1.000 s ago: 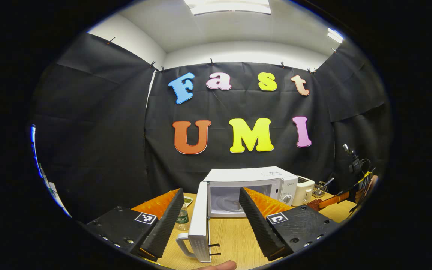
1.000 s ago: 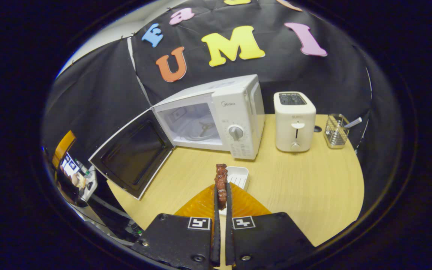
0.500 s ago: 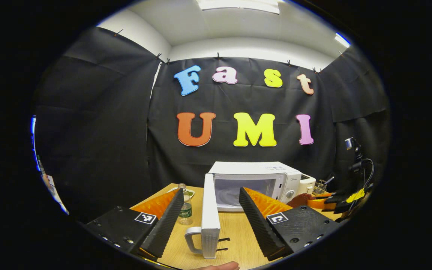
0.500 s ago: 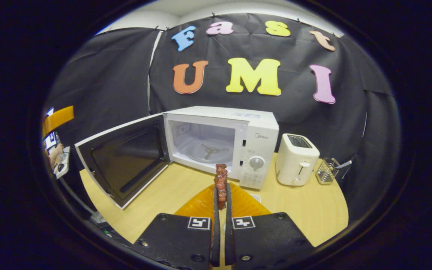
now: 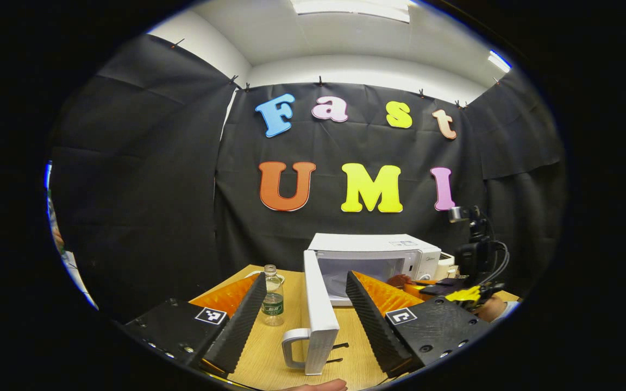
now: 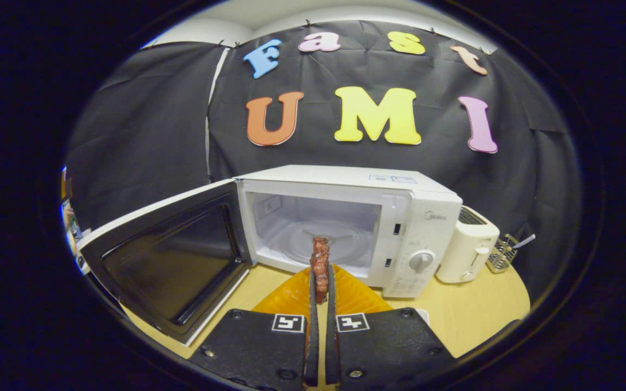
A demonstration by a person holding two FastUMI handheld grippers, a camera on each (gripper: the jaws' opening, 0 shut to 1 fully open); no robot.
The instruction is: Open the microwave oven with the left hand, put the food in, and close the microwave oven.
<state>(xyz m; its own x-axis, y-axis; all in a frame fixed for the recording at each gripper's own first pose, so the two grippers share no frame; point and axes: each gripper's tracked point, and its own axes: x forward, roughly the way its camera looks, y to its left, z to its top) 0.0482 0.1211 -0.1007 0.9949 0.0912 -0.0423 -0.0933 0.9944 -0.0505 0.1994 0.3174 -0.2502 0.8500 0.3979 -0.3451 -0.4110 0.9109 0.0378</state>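
- Microwave (image 6: 345, 217): white box on the wooden table (image 6: 470, 320), door (image 6: 166, 260) swung wide to its left, dark inner window facing out.
- Writing: a small logo sits at the top of the microwave's control panel, too small to read with certainty; there is a sticker on the top panel, also illegible. Each gripper body carries 2 square black-and-white marker tags.
- Cavity: white walls, round glass plate on the floor with a 3-armed hub at its middle.
- Panel: 1 round dial (image 6: 420, 262) with fine print beneath it.
- Food (image 6: 320, 266): a narrow reddish-brown strip with a rough, glazed surface, standing upright.
- Right gripper (image 6: 320, 282): fingers closed on the lower part of the food, its top poking above the tips, in front of the cavity opening.
- Left gripper (image 5: 305, 301): fingers spread wide, nothing between the pads; the door's edge with its handle (image 5: 294, 350) stands in the gap, touching neither finger as far as I can see.
- In the left gripper view, a clear bottle (image 5: 273, 296) with a green label stands left of the door.
- White toaster (image 6: 468, 252) just right of the microwave, wire holder (image 6: 503, 254) beyond it.
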